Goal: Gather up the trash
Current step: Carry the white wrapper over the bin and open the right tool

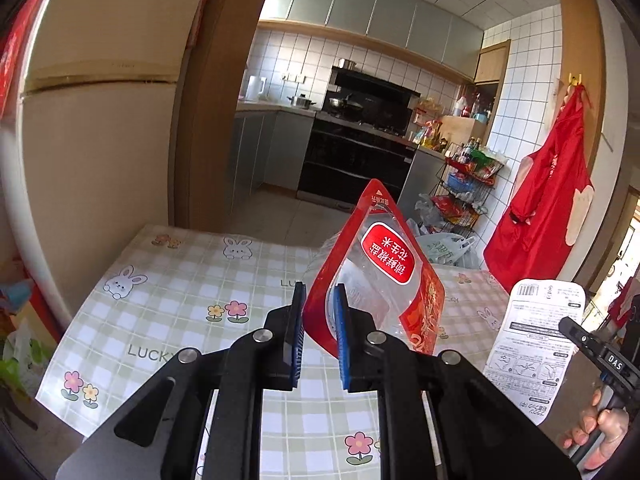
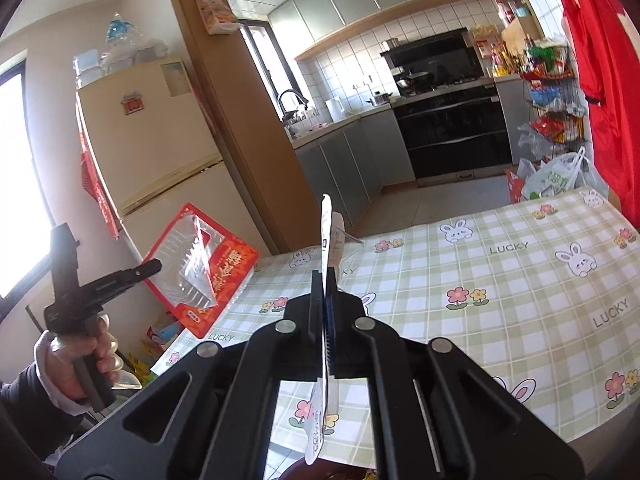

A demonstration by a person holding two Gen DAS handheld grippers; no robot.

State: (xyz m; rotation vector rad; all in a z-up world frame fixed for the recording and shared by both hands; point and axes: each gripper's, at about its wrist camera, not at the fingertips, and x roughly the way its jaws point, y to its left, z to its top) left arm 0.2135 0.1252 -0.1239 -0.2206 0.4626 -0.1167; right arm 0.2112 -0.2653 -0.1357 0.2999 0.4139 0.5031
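My left gripper (image 1: pixel 320 300) is shut on a red and clear plastic snack package (image 1: pixel 380 272), held upright above the checked tablecloth (image 1: pixel 172 300). The same package shows in the right wrist view (image 2: pixel 200 268), held by the left gripper (image 2: pixel 154 267) beyond the table's left edge. My right gripper (image 2: pixel 325 280) is shut on a white printed card wrapper (image 2: pixel 326 228), seen edge-on and sticking up between the fingers. That wrapper also shows in the left wrist view (image 1: pixel 536 344) at the right, above the table edge.
The table carries a green checked cloth with rabbits and flowers (image 2: pixel 500 280). A fridge (image 2: pixel 160 152) stands left of the table. A wire rack (image 1: pixel 468 188) and plastic bags (image 1: pixel 444 244) stand beyond the table. A red apron (image 1: pixel 548 200) hangs on the right wall.
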